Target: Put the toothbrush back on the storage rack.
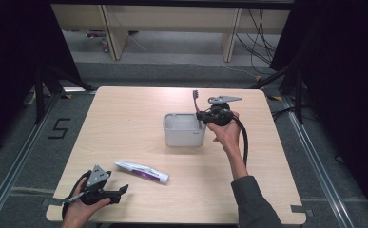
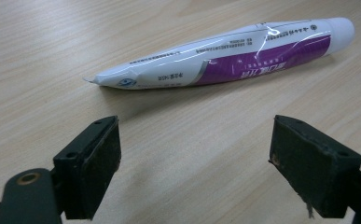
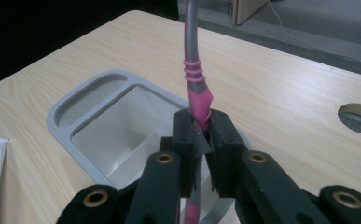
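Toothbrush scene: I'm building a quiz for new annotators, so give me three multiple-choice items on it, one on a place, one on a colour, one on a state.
1. Where does the toothpaste tube lie?
A. inside the grey holder
B. flat on the table, in front of the left hand-held gripper
C. between the right hand-held gripper's pads

2. What colour is the toothbrush handle?
A. pink and grey
B. blue and white
C. green

3. How does the left hand-held gripper stand?
A. shut on the tube
B. shut on nothing
C. open, with nothing between its pads

Answers:
1 B: the tube rests on the bare table, apart from the grey holder.
2 A: a grey shaft with pink grip shows in the right hand-held gripper.
3 C: its pads stand wide apart, short of the tube.
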### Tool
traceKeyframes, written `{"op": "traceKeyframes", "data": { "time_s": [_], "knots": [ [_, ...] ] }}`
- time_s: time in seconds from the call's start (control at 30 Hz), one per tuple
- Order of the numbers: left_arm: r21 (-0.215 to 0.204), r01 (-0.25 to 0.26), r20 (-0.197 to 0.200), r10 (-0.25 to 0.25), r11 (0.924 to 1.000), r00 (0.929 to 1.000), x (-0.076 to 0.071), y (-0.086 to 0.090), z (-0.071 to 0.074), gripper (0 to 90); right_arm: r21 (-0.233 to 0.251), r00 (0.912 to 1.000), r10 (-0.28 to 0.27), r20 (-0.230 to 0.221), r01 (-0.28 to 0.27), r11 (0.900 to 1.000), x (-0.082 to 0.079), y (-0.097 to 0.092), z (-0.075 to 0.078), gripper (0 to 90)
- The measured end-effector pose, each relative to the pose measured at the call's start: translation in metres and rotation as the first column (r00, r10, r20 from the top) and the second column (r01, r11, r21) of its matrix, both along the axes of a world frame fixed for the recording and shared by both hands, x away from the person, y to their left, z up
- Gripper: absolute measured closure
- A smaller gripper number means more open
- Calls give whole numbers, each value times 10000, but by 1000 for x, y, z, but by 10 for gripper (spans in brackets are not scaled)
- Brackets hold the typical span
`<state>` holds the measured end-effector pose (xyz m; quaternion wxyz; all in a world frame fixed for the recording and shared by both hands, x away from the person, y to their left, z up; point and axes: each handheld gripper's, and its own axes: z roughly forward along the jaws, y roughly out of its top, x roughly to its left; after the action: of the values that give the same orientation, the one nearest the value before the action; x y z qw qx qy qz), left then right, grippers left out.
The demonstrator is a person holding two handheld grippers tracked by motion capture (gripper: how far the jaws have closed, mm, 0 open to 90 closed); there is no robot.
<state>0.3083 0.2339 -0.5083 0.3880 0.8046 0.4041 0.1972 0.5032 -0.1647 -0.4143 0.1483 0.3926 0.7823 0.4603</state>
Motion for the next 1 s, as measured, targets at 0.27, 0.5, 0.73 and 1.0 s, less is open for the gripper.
{"op": "traceKeyframes", "data": {
  "time_s": [0.27,0.5,0.73,1.0],
  "knots": [
    [-90,-15,38,15,10000,10000,0,-1,-1,159,-151,9998,188,54,-187,9997,1,-1,-5,824],
    [7,-15,-16,15,10000,10000,0,0,0,160,-69,9999,33,-111,-34,10000,-1,-4,-7,790],
    [16,-2,6,2,10000,10000,0,0,0,160,29,9994,-243,-227,243,9997,-3,-6,-6,700],
    [3,-23,-23,23,10000,10000,-1,0,0,159,128,9991,-412,43,412,9991,-10,-15,1,522]
  ]
}}
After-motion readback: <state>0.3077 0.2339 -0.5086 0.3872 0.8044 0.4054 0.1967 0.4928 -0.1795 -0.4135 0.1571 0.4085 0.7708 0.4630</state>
